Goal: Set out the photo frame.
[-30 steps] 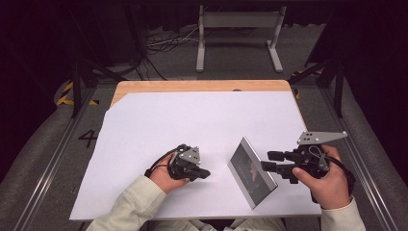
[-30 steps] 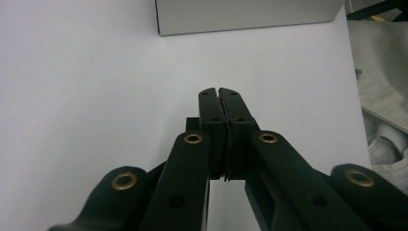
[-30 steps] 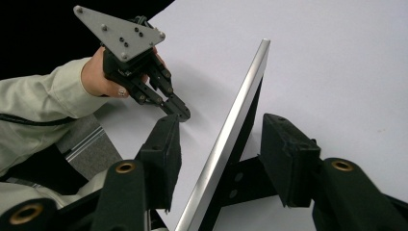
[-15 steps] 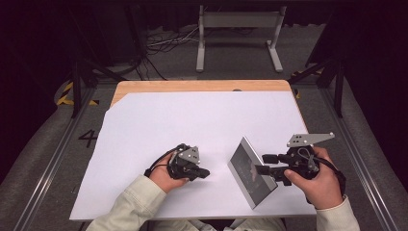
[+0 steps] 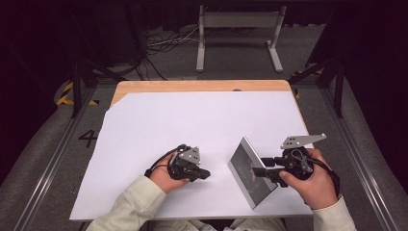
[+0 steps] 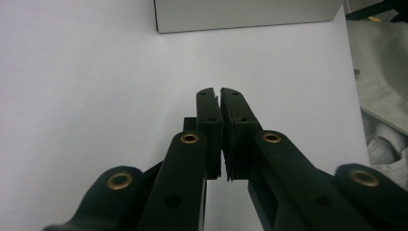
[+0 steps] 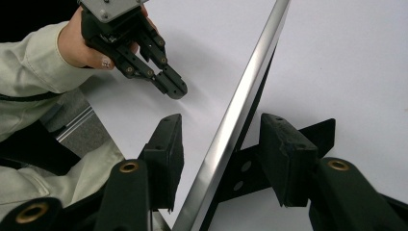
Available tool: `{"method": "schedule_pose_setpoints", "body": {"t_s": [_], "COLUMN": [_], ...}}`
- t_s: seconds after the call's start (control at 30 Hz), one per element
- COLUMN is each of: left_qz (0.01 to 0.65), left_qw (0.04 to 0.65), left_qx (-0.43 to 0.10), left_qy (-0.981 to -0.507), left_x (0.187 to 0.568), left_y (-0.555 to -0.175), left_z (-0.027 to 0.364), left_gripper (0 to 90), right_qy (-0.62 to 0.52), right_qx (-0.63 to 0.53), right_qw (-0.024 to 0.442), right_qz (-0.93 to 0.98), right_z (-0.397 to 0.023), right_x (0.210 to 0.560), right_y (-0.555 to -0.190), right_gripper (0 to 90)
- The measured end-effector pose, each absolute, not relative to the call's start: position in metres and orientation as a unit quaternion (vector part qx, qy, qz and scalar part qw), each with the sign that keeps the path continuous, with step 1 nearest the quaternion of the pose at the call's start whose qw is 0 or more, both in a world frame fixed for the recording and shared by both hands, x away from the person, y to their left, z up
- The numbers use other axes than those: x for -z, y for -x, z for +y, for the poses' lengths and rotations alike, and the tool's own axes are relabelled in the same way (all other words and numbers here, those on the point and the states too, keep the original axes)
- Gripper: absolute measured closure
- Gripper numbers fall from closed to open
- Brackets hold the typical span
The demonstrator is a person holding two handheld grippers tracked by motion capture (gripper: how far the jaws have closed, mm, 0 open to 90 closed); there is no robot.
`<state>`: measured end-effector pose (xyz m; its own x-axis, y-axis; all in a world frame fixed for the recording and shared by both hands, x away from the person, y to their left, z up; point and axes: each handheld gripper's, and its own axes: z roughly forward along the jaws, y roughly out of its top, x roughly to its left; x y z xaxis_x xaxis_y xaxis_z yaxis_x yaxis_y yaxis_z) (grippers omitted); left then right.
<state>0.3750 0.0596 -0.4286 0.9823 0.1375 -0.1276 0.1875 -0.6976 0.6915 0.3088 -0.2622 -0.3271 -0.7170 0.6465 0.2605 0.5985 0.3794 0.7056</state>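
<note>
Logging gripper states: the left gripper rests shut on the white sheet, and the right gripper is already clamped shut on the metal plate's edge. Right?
Not quite. The right gripper is open: in the right gripper view its jaws stand apart on either side of the metal plate, not touching it. The left gripper is shut on the white sheet, as you said.

Beyond my desk [image 5: 144, 125], covered by a white sheet [image 5: 202, 120], I see a grey metal stand [image 5: 239, 21], tangled cables [image 5: 163, 45] and a floor marking "4" [image 5: 88, 138].
</note>
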Motion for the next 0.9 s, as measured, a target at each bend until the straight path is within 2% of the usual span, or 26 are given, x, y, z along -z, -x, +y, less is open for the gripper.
{"method": "schedule_pose_setpoints", "body": {"t_s": [0.2,0.57,0.9], "left_qz": [0.089,0.086,0.089], "left_qw": [0.379,0.379,0.380], "left_qx": [0.033,0.033,0.033], "left_qy": [-0.921,-0.921,-0.920], "left_x": [0.4286,0.4286,0.4299], "left_y": [-0.3750,-0.3751,-0.3755], "left_z": [0.0597,0.0592,0.0595], "left_gripper": [87.3,87.3,87.3], "right_qy": [-0.376,-0.375,-0.387], "right_qx": [-0.401,-0.378,-0.368], "right_qw": [0.028,0.028,0.034], "right_qz": [0.835,0.846,0.845], "right_z": [-0.2584,-0.2551,-0.2529], "right_x": [0.3301,0.3300,0.3280], "right_y": [-0.3092,-0.3072,-0.3057], "right_gripper": [52.9,63.8,67.0]}}
